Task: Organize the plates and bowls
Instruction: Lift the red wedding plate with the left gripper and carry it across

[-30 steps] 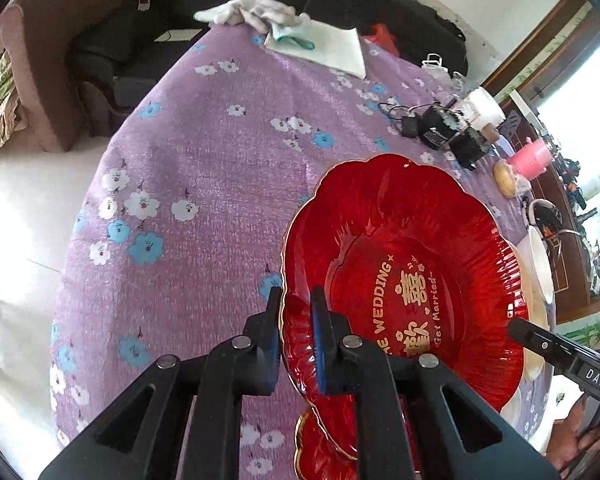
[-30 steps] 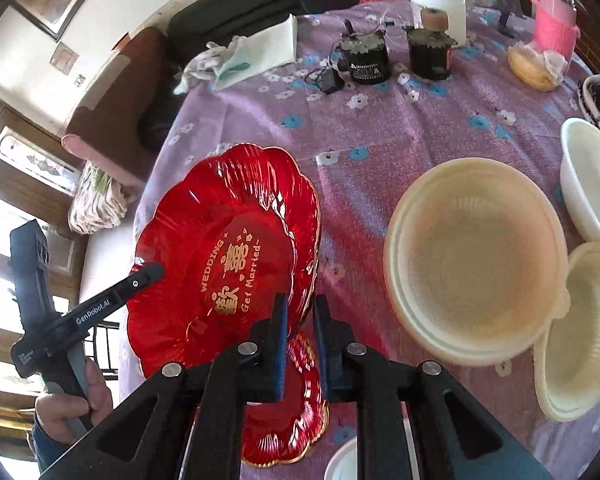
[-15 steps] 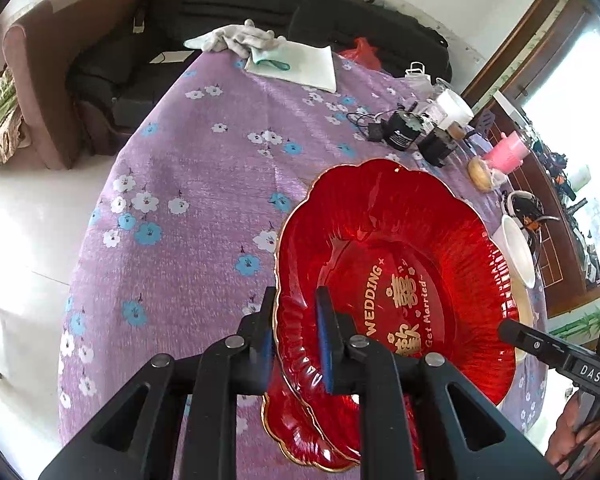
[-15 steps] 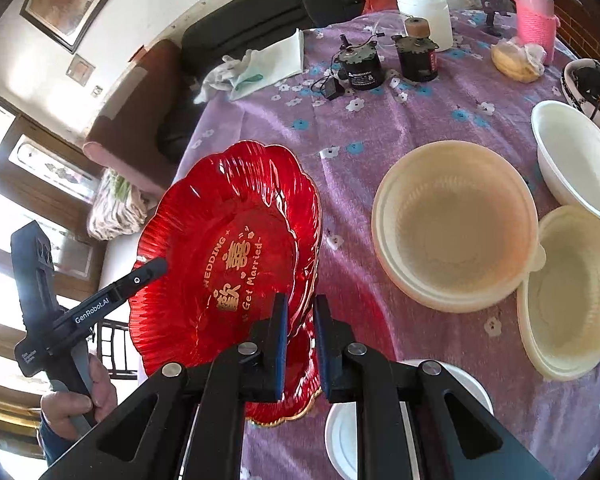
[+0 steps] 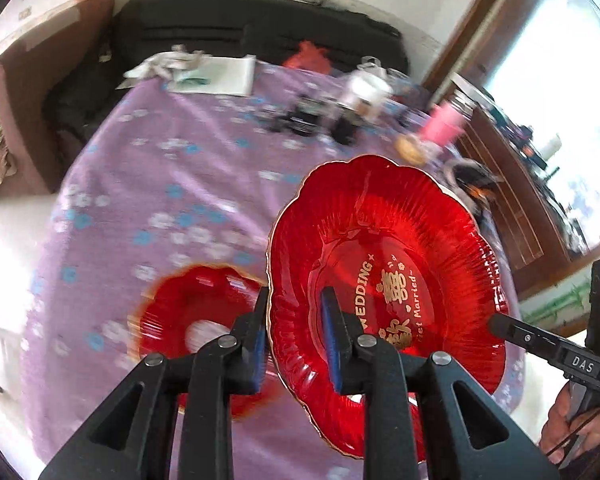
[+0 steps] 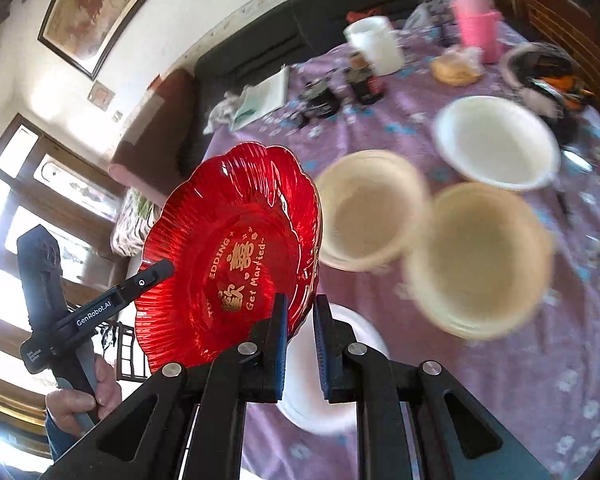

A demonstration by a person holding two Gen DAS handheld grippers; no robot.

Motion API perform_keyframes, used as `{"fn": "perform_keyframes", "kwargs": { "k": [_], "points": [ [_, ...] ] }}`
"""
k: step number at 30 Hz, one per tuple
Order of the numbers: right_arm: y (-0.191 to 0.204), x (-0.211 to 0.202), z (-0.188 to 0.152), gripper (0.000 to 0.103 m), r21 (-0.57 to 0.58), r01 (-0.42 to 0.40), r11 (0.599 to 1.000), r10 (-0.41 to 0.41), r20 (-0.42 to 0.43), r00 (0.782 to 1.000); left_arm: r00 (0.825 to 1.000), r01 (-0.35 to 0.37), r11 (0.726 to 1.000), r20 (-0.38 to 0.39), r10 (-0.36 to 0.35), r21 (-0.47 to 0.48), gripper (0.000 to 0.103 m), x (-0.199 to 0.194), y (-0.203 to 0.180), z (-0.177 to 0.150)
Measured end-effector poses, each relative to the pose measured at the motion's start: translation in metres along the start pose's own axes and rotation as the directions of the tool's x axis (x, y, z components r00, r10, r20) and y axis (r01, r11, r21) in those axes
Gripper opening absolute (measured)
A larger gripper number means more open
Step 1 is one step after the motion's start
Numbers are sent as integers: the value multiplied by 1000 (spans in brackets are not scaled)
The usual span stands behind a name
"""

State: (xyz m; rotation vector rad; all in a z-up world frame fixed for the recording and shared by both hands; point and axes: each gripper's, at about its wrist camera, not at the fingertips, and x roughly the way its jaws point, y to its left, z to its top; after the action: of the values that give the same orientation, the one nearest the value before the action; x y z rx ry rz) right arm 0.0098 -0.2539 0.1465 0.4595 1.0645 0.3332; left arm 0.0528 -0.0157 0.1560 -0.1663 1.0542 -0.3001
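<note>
We have the big red plate (image 5: 384, 288) up in the air over the purple table (image 5: 148, 184). The left gripper (image 5: 294, 344) and right gripper (image 6: 300, 344) each pinch its rim; the left jaws have just been loosening. We should keep it level and go slowly past the small red plate (image 5: 196, 312).

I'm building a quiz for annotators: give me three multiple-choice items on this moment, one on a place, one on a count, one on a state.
1. The small red plate lies: A on the tablecloth; B in a bowl; C on the sofa.
2. Cream bowls on the table: A one; B two; C four.
3. The right gripper is: A open; B shut on the large red plate; C holding a cup.
Key: A, it rests on purple cloth; B, two sit side by side; B, its pads pinch the rim.
</note>
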Motion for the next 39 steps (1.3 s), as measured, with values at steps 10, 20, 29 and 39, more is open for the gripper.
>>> {"fn": "perform_keyframes", "kwargs": {
  "k": [10,20,29,39],
  "points": [
    [-143,-111,-63,14,136,79,987,-87,52,995,991,109,976,-103,-91,187,21,48,-169,-52],
    [-254,-157,-114,14,283,166,945,-186,45,982,977,136,925,-203,-66,355,23,112,-267,-108],
    [-286,-153,-132,14,321,210,923,-236,44,971,978,94,902,-210,-4,422,23,141,-286,-127],
    [-301,-141,-132,14,337,217,916,-239,23,971,972,60,898,-228,46,437,23,162,-291,-133]
  ]
}}
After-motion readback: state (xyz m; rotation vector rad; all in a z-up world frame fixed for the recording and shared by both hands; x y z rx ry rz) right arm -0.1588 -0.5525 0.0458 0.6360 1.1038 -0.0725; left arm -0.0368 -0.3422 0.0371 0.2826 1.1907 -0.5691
